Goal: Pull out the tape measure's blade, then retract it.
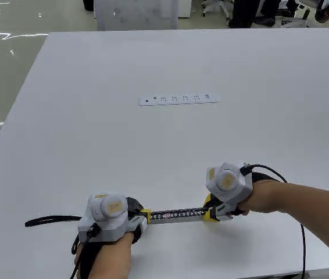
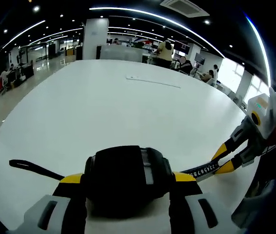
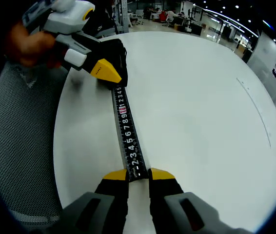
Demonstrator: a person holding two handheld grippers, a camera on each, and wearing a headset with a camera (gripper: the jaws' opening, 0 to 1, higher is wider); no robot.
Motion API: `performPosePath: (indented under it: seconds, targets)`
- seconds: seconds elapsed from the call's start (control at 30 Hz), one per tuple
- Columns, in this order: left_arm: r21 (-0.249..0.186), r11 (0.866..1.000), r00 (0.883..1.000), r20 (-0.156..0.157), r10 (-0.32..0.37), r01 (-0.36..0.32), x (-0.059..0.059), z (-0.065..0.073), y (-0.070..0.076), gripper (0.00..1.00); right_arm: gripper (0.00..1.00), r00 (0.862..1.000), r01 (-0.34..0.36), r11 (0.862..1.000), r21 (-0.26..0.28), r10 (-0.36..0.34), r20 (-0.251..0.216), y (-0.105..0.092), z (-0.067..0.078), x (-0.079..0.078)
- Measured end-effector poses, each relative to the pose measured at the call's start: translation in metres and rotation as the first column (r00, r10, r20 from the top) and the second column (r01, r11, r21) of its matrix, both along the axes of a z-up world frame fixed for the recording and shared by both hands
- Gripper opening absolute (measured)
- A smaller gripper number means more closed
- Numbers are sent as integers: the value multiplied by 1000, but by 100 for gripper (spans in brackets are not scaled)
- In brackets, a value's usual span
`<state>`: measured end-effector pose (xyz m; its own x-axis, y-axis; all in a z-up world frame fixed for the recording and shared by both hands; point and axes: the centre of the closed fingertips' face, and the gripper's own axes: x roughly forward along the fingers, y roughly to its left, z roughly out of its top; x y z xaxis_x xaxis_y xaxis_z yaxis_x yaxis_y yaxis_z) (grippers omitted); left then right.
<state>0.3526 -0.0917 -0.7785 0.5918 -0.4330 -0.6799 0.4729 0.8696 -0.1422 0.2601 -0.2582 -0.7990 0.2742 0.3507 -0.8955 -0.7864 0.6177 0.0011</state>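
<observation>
A black tape measure case [image 2: 127, 178] sits clamped between the yellow-tipped jaws of my left gripper [image 2: 128, 178], near the table's front edge [image 1: 134, 212]. Its black wrist strap [image 1: 51, 220] trails off to the left. The blade [image 1: 178, 215], black with white numbers, runs out of the case to the right for a short stretch. My right gripper [image 3: 138, 174] is shut on the blade's end [image 3: 137, 170]. In the head view the right gripper [image 1: 214, 213] stands at the blade's far end. In the right gripper view the case [image 3: 109, 53] and left gripper sit at the top left.
A white power strip [image 1: 178, 99] lies flat in the middle of the white table [image 1: 211, 151]. A black cable [image 1: 301, 232] runs from the right gripper past the table's front edge. Chairs and people are far off in the room behind.
</observation>
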Motion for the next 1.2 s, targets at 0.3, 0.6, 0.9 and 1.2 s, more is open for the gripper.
performPosePath:
  seconds: [0.3, 0.6, 0.9, 1.2]
  targets:
    - [-43, 999, 1000, -21, -24, 23, -1, 2, 2, 64, 14, 1000, -14, 1000, 8, 13, 12, 0, 1, -1]
    - [-45, 998, 999, -16, -38, 38, -2, 2, 2, 64, 14, 1000, -17, 1000, 18, 17, 17, 9, 2, 3]
    - [-51, 998, 999, -21, -33, 31, -2, 2, 2, 64, 14, 1000, -10, 1000, 28, 9, 19, 13, 2, 5]
    - [-50, 998, 999, -25, -33, 32, -2, 2, 2, 64, 14, 1000, -14, 999, 44, 13, 28, 25, 2, 11]
